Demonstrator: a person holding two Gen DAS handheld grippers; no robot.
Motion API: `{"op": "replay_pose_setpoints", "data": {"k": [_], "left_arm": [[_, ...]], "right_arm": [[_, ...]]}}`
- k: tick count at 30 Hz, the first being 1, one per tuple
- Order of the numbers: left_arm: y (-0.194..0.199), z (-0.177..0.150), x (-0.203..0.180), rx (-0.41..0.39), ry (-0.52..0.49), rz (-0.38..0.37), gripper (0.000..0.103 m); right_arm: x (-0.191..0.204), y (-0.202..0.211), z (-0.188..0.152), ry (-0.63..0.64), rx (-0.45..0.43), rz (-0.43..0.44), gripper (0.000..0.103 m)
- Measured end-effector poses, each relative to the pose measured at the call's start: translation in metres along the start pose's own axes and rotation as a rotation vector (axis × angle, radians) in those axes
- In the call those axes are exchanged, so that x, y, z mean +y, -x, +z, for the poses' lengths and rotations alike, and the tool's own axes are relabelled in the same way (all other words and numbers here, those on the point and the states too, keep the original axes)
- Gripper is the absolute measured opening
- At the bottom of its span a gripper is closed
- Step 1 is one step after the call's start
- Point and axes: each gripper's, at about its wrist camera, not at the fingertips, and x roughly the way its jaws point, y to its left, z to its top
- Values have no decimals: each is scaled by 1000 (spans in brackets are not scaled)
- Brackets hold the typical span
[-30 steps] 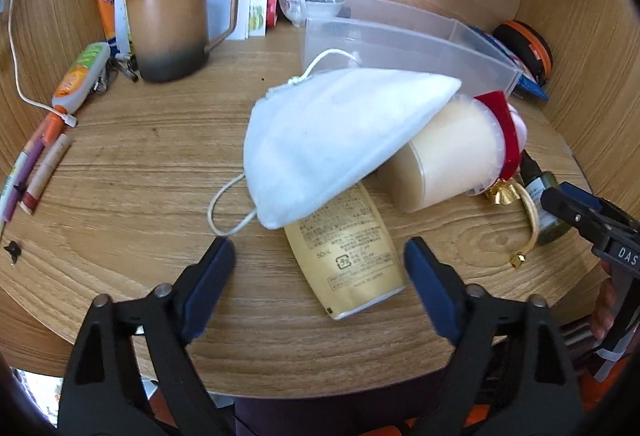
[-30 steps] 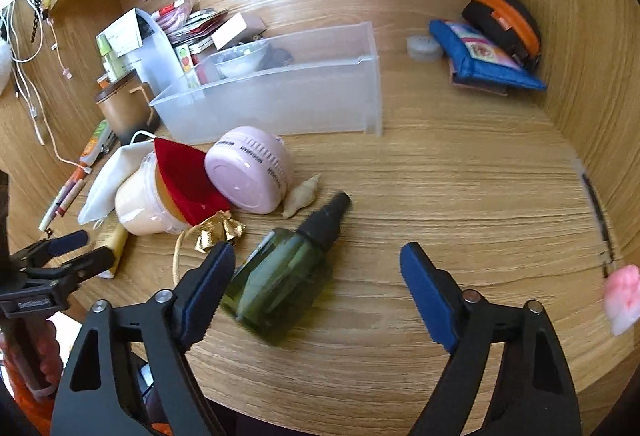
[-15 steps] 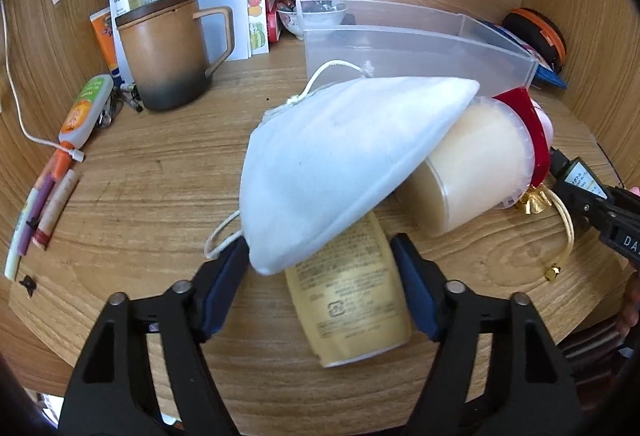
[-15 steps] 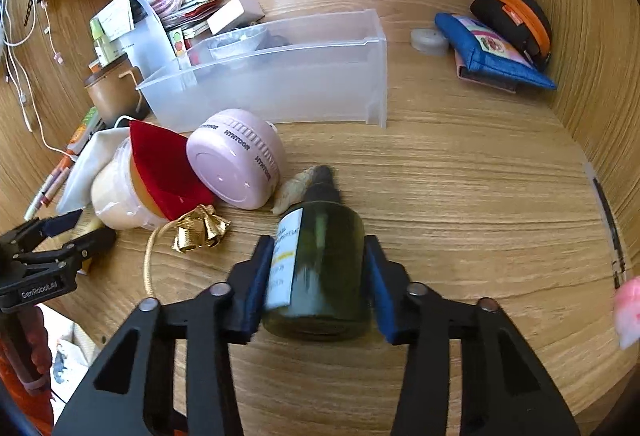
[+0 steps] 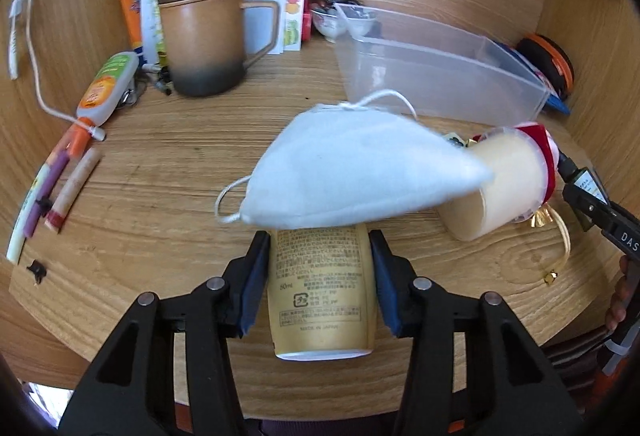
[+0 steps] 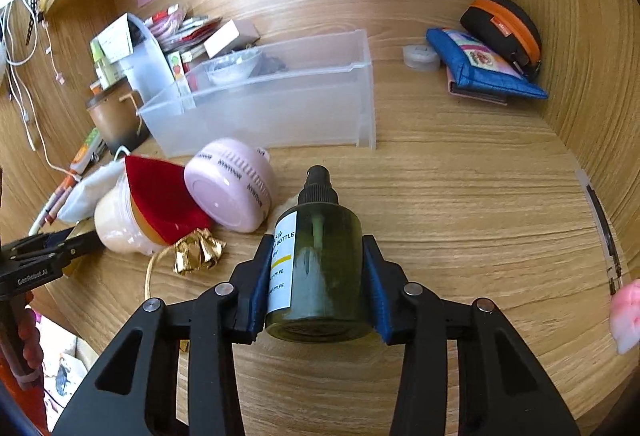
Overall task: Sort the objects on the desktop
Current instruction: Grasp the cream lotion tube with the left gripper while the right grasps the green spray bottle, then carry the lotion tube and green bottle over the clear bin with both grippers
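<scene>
Left gripper (image 5: 320,280): blue pads (image 5: 256,276) pressed against both sides of a tan tube (image 5: 322,292), printed label facing up, flat end toward the camera. Tube's far end hidden under a white cloth pouch (image 5: 360,176) lying just ahead of the fingertips, drawstring loops trailing at its near-left and far edges. Beyond the right finger, touching the pouch: a cream jar (image 5: 500,192) on its side with a red cover. Farther ahead and right of the fingers: a clear plastic bin (image 5: 440,76). Ahead and left: a brown mug (image 5: 204,40); markers (image 5: 52,196) well off to the left on the wooden desk (image 5: 160,164).

Right gripper (image 6: 318,276): pads (image 6: 260,276) pinching a dark green spray bottle (image 6: 320,260) at its body, black nozzle pointing away from the camera, white label turned to the left finger. Whether bottle rests on desk or is lifted: cannot tell. Left of the fingers: a pink round case (image 6: 232,184) leaning against the red-covered jar (image 6: 120,216), gold bells (image 6: 196,252) on a cord in front. Bin (image 6: 280,104) ahead, open top. Blue pouch (image 6: 484,68) and a black-orange case (image 6: 504,28) far ahead to the right.
</scene>
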Motion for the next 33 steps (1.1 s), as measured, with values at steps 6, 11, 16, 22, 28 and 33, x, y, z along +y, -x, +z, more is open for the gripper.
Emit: {"op": "replay_pose_setpoints", "data": {"k": [6, 11, 16, 22, 28, 33], "left_arm": [[17, 5, 10, -42, 12, 20, 48], [28, 12, 13, -84, 7, 26, 47], [27, 22, 11, -114, -12, 20, 45], [20, 31, 10, -126, -16, 17, 44], [18, 40, 7, -132, -37, -33, 24], [4, 47, 8, -90, -40, -65, 25]], "right_arm": [[-1, 3, 4, -12, -15, 6, 38], [1, 5, 5, -17, -27, 11, 38], [2, 6, 6, -10, -29, 23, 38], [1, 10, 7, -11, -35, 24, 38], [-2, 13, 10, -20, -47, 19, 38], [-2, 13, 11, -28, -44, 27, 38]]}}
